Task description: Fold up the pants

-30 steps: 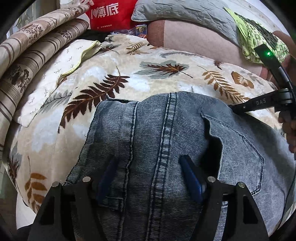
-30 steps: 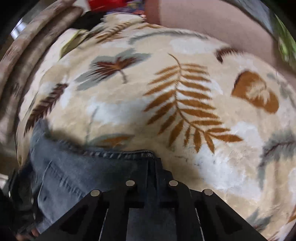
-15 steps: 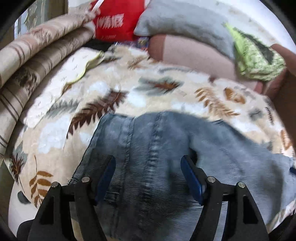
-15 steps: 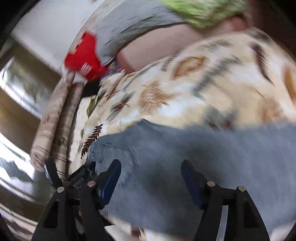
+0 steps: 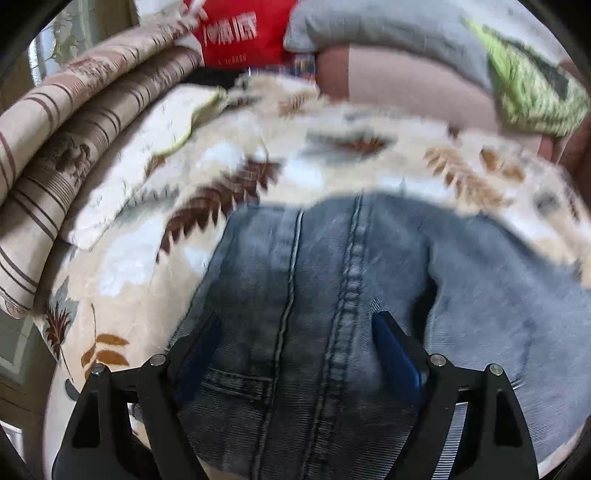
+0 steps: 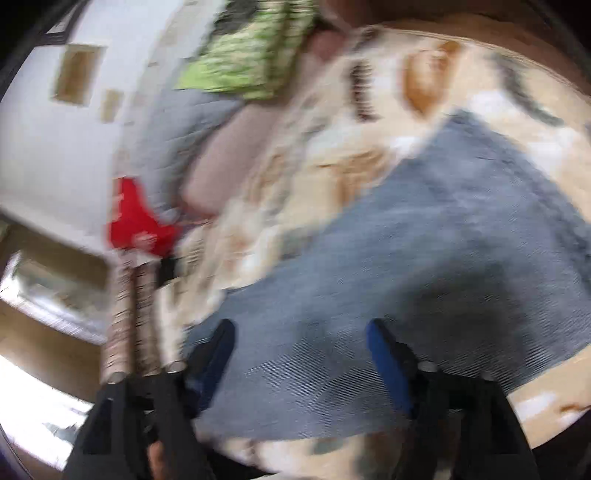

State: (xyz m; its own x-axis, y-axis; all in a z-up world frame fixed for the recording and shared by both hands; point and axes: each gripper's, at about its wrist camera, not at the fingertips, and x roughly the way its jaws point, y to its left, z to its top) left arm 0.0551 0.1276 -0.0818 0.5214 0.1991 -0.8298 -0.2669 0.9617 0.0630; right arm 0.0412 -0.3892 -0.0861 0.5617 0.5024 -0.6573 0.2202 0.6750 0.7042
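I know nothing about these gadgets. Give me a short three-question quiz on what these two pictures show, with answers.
1. True or false: the jeans lie on a leaf-print blanket.
2. Which colour is the bag behind the blanket: A green, B red, C blue?
3. Fill in: the left gripper has its jaws ____ above the jeans.

Key: 1 true. 2 B. 3 apart; they are opening and pinch no cloth. The right gripper is opening too, with nothing gripped.

I see the bed [image 5: 122, 266] under its leaf-print blanket [image 5: 332, 173]; the jeans [image 5: 332, 295] lie flat just ahead of my tongs, pillows [image 5: 406, 85] beyond.
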